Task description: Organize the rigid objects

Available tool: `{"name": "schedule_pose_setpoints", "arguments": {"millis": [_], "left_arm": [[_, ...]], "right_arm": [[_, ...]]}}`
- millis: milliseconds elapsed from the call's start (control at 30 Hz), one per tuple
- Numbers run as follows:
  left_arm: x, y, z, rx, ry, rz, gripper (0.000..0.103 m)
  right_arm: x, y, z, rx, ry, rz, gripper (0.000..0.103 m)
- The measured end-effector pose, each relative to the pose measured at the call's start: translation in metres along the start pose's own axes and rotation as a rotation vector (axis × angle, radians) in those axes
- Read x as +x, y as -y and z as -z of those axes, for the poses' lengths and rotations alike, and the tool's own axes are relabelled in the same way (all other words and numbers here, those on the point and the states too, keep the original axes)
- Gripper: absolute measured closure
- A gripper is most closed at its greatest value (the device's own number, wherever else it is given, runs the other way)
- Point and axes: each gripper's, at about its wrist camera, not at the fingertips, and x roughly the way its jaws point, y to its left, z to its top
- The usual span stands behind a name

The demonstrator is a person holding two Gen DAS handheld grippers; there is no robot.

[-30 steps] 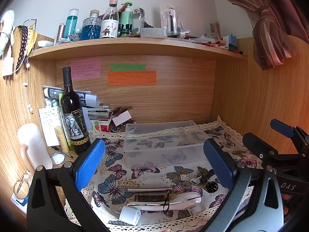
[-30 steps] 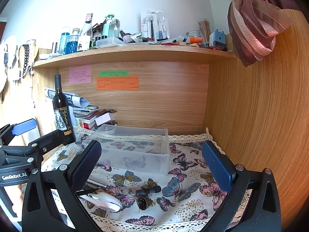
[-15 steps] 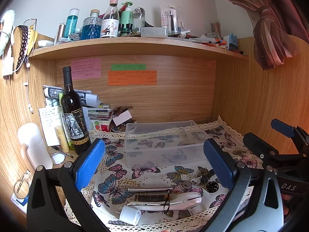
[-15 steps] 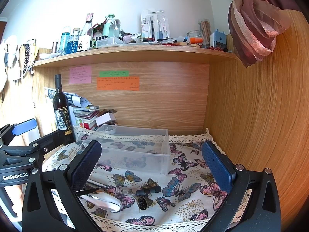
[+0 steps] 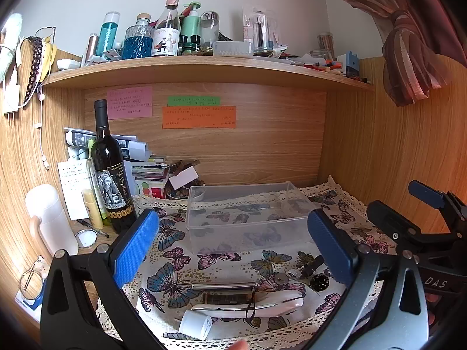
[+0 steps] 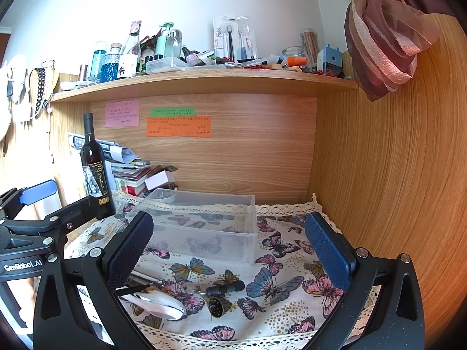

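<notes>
Nothing is seen to have moved since earlier; both the left gripper and right gripper are held spread wide, empty, above small items lying before the clear box.

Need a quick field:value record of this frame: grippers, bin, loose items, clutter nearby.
left hand-held gripper: open, holds nothing, above the cloth
right hand-held gripper: open, holds nothing
bin: clear plastic, on the butterfly cloth, looks empty
loose items: white device, silver bar, white plug, small black cylinder, all on the cloth in front of the bin
wine bottle: upright, left of the bin
shelf: crowded with bottles
</notes>
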Motion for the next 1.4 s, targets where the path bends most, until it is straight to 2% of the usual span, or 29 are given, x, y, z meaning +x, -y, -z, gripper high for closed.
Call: {"name": "schedule_pose_setpoints", "arguments": {"millis": [200, 267, 333, 400, 467, 567, 767, 900, 1133, 1200, 1333, 1400], "left_arm": [[0.002, 0.000, 0.001, -0.001, 0.001, 0.014, 0.000], [0.004, -0.001, 0.002, -0.001, -0.005, 0.012, 0.006], [0.009, -0.004, 0.005, -0.005, -0.031, 0.004, 0.020], [0.015, -0.011, 0.008, -0.030, -0.064, 0.012, 0.022], [0.020, -0.020, 0.011, -0.057, -0.093, 0.018, 0.025], [0.025, -0.033, 0.020, -0.081, -0.133, -0.015, 0.026], [0.036, -0.057, 0.051, -0.097, -0.246, -0.091, 0.026], [0.039, -0.068, 0.078, -0.109, -0.327, -0.117, 0.026], [0.046, -0.069, 0.111, -0.125, -0.445, -0.082, 0.026], [0.048, -0.067, 0.115, -0.141, -0.452, -0.049, 0.026], [0.055, -0.059, 0.116, -0.119, -0.466, -0.032, 0.026], [0.061, -0.056, 0.119, -0.117, -0.483, -0.013, 0.028]], "right_arm": [[0.001, 0.001, 0.000, 0.015, -0.003, -0.031, 0.000], [0.004, 0.002, 0.001, 0.023, -0.012, -0.040, 0.002], [0.009, 0.004, 0.004, 0.031, -0.025, -0.043, 0.007], [0.015, 0.007, 0.007, 0.042, -0.049, -0.052, 0.014], [0.022, 0.011, 0.011, 0.054, -0.086, -0.070, 0.017], [0.031, 0.015, 0.020, 0.060, -0.132, -0.078, 0.021], [0.046, 0.014, 0.041, 0.051, -0.224, -0.086, 0.022], [0.060, 0.014, 0.059, 0.052, -0.310, -0.095, 0.030], [0.081, 0.012, 0.088, 0.060, -0.456, -0.116, 0.038], [0.084, 0.010, 0.093, 0.056, -0.476, -0.122, 0.042], [0.091, 0.006, 0.100, 0.053, -0.508, -0.139, 0.047], [0.095, 0.005, 0.102, 0.056, -0.522, -0.146, 0.055]]}}
